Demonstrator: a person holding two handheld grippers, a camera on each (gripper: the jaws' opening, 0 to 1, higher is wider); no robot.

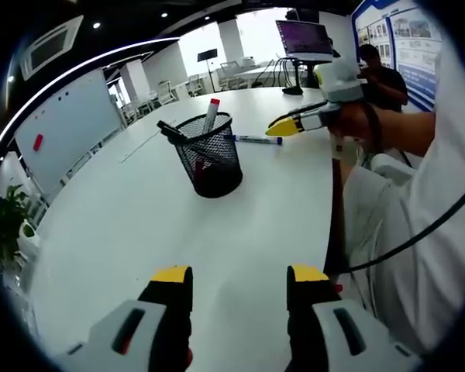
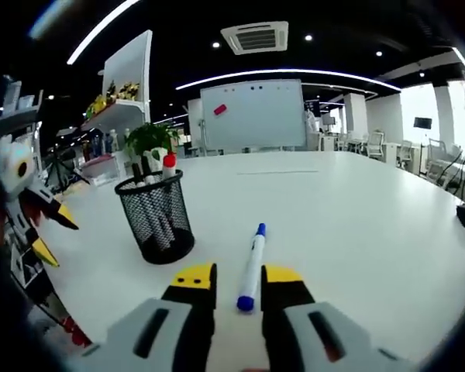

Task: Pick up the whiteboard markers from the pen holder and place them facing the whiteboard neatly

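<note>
One marker laid out on the white desk, more waiting in the mesh pen holder.

In the left gripper view we see the left gripper point(image 1: 239, 280) spread and empty over the desk point(image 1: 139, 256), the black wire pen holder point(image 1: 208, 154) ahead near mid-desk with a red-capped marker point(image 1: 211, 113) standing in it; the right gripper point(image 1: 283, 126) hovers beyond. In the right gripper view that gripper point(image 2: 239, 277) is also spread, a slim blue-capped marker point(image 2: 251, 266) lying loose between its jaws, pointing toward the far whiteboard point(image 2: 252, 115) (smooth plastic, apt to roll). We judge the next marker should be pinched mid-barrel, lifted straight up, and laid parallel beside this one.
</note>
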